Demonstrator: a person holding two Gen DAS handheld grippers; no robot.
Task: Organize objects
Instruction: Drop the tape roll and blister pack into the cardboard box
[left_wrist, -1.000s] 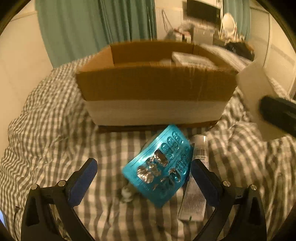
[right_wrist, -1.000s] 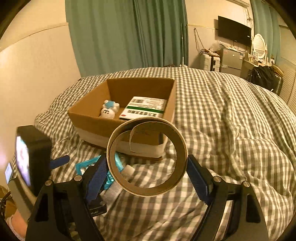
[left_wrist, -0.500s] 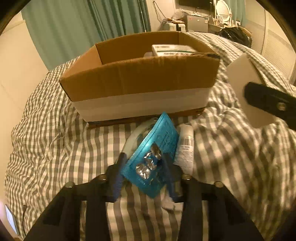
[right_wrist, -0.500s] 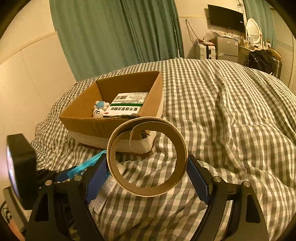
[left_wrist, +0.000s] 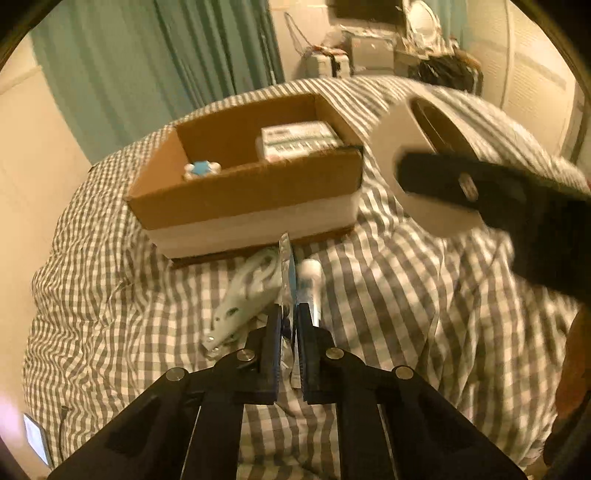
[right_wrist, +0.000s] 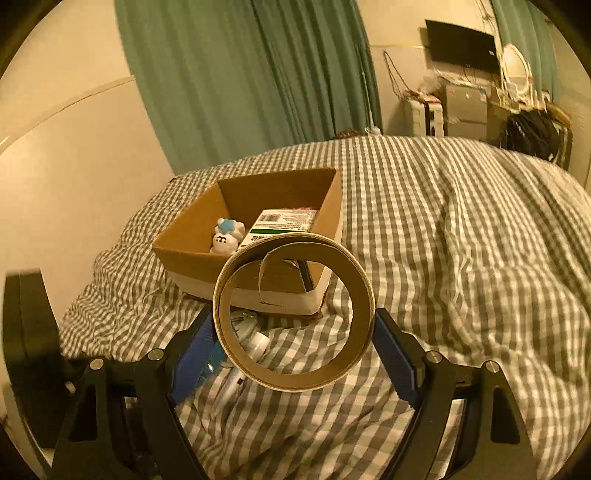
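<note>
My left jaws (left_wrist: 289, 317) pinch the thin blister pack (left_wrist: 287, 266) by its edge above the bed (left_wrist: 369, 295); it could twist loose. My right jaws (right_wrist: 293, 343) hold the tape ring (right_wrist: 293, 317) near the cardboard box (right_wrist: 255, 236); squeezing may buckle it.

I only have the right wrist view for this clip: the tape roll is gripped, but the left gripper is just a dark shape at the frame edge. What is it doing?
Observer: The left gripper has its jaws shut on a blue blister pack, held edge-on and pointing at the cardboard box.
Operator: And the outside of my roll, which I see only end-on?
Observer: The tape roll has a plain white outer face.
</note>
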